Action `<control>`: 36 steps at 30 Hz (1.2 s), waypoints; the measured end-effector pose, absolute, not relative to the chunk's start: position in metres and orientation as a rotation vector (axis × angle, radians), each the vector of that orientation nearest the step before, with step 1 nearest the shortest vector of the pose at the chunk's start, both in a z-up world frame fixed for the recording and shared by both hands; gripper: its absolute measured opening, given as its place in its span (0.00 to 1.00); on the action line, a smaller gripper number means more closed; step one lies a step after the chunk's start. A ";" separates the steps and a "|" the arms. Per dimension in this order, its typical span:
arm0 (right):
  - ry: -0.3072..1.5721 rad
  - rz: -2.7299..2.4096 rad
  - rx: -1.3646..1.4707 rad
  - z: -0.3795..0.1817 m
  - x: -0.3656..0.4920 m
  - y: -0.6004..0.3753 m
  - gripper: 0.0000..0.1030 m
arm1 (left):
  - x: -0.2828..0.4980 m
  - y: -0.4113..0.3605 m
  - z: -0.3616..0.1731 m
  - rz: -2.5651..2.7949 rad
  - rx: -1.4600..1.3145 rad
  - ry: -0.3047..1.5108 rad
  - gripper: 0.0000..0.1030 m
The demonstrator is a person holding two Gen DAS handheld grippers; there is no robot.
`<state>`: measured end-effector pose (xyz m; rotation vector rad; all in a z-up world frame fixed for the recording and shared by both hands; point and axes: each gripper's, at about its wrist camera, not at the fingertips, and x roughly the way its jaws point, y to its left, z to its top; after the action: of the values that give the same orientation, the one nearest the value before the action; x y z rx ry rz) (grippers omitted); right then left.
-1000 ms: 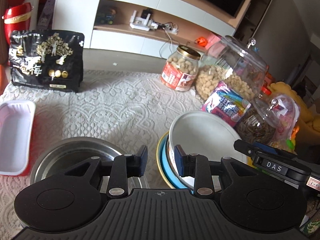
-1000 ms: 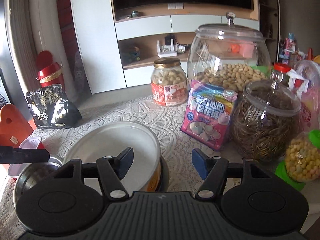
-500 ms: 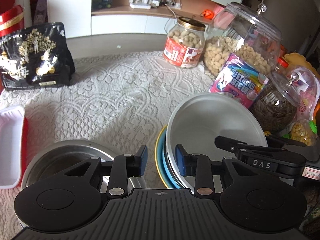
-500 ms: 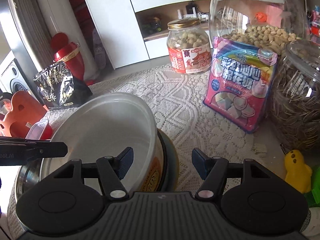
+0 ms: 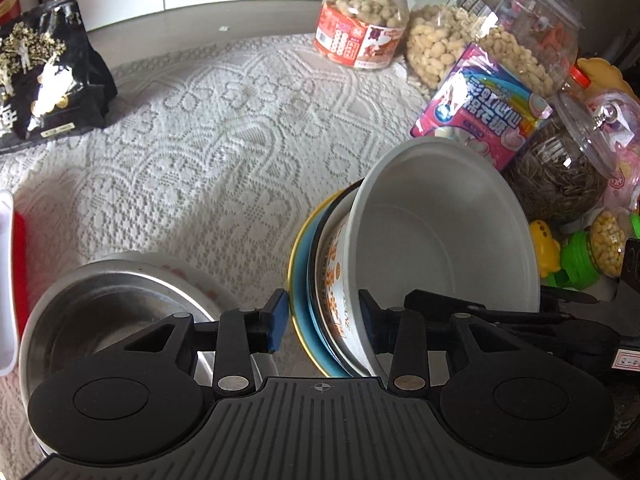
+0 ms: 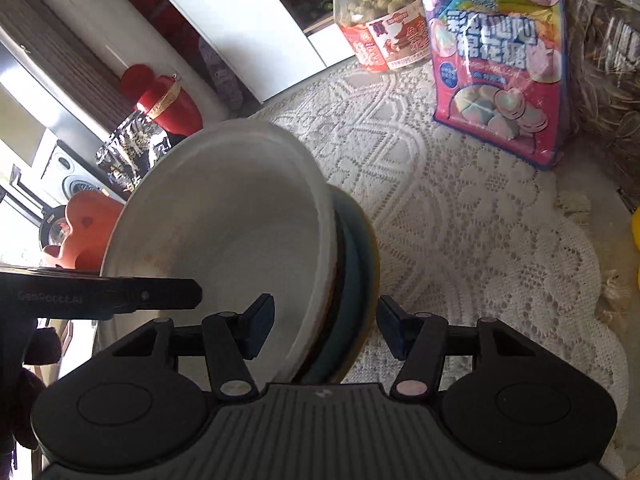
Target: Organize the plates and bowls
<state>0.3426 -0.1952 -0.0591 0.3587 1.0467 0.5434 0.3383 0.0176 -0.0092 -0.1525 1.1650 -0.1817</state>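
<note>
Two stacks show on the lace-covered counter (image 5: 224, 128). Near the right-hand jars, a white bowl (image 5: 440, 232) sits in a blue plate (image 5: 310, 344) on a yellow-rimmed plate (image 5: 291, 280). At the near left, a steel bowl (image 5: 100, 320) rests in a pale dish (image 5: 192, 276).

Left gripper (image 5: 322, 320): fingers moderately apart, straddling the near rims of the stack, one pad outside, one inside the bowl; contact cannot be told. Right gripper (image 6: 326, 326): fingers wide, likewise astride the rims, apparently not closed.

Judgement: roughly midway. Nesting is begun; the two stacks are not yet merged or placed. A red-and-white container (image 5: 8, 280) at far left appears untouched.
</note>
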 end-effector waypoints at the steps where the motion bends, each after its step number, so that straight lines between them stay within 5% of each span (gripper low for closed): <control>1: 1.049 0.536 0.356 -0.059 0.344 -0.194 0.57 | 0.339 0.018 -0.012 -0.185 -0.160 1.173 0.39; 23: 1.126 0.535 0.355 -0.056 0.303 -0.200 0.58 | 0.296 0.004 -0.012 -0.247 -0.093 1.299 0.44; 28: 1.080 0.540 0.386 -0.056 0.306 -0.195 0.69 | 0.301 0.007 -0.014 -0.221 -0.127 1.320 0.44; 36: 1.059 0.525 0.424 -0.060 0.313 -0.205 0.69 | 0.312 -0.011 -0.014 -0.160 -0.051 1.366 0.45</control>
<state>0.3127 -0.2051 -0.0602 0.4243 1.0587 0.5246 0.3116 -0.0109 -0.0143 -0.0513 1.3658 -0.1604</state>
